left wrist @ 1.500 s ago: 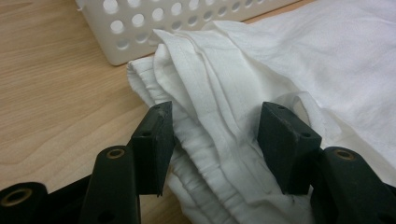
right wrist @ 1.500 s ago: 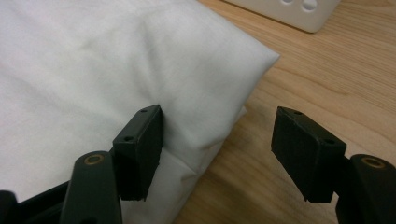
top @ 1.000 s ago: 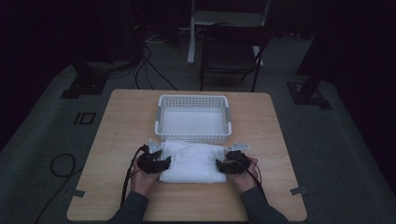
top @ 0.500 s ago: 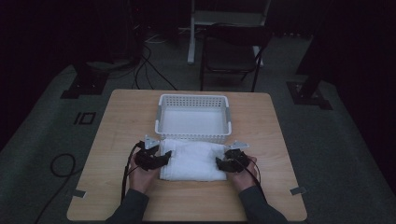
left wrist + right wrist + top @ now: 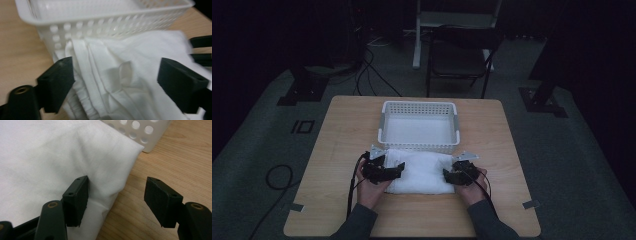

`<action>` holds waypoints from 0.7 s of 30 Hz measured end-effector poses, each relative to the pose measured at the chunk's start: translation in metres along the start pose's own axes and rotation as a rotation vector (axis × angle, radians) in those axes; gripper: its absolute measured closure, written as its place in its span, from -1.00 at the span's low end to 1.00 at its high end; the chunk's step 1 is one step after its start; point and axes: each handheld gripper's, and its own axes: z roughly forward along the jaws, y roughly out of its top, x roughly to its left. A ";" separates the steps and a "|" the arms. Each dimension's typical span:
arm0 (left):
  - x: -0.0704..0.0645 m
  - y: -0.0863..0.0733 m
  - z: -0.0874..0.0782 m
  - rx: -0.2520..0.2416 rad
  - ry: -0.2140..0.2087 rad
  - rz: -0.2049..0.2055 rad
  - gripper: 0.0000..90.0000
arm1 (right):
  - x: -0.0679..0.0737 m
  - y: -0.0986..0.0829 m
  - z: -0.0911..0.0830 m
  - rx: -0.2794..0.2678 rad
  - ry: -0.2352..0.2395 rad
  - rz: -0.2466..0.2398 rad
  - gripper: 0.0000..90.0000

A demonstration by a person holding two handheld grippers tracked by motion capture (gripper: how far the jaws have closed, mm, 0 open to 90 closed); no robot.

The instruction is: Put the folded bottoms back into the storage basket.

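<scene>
While folded cloth (image 5: pixel 421 171) lies flat, left claw (image 5: pixel 115 82) straddling it, spread wide.

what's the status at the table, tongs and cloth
Both tongs open, left and right, one at each end of the cloth. Cloth folded, flat on table, against the basket. Nothing in the way.

table (image 5: pixel 337 130): wood | on it: basket (image 5: pixel 419 144), white cloth (image 5: pixel 422 172)

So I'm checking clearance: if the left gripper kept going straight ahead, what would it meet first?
The folded white cloth, already between its open jaws; just beyond it, probably the white basket's perforated near wall.
</scene>
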 end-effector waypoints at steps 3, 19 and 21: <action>0.001 -0.006 0.013 0.034 0.045 -0.007 -0.80 | 0.000 0.000 0.000 -0.001 0.000 0.000 -0.21; 0.024 -0.024 0.033 0.083 -0.032 -0.109 -1.00 | 0.000 0.000 -0.009 -0.040 -0.031 0.020 -0.48; 0.028 -0.026 0.036 0.090 -0.059 -0.145 -1.00 | -0.001 0.000 -0.014 -0.054 -0.021 0.046 -0.53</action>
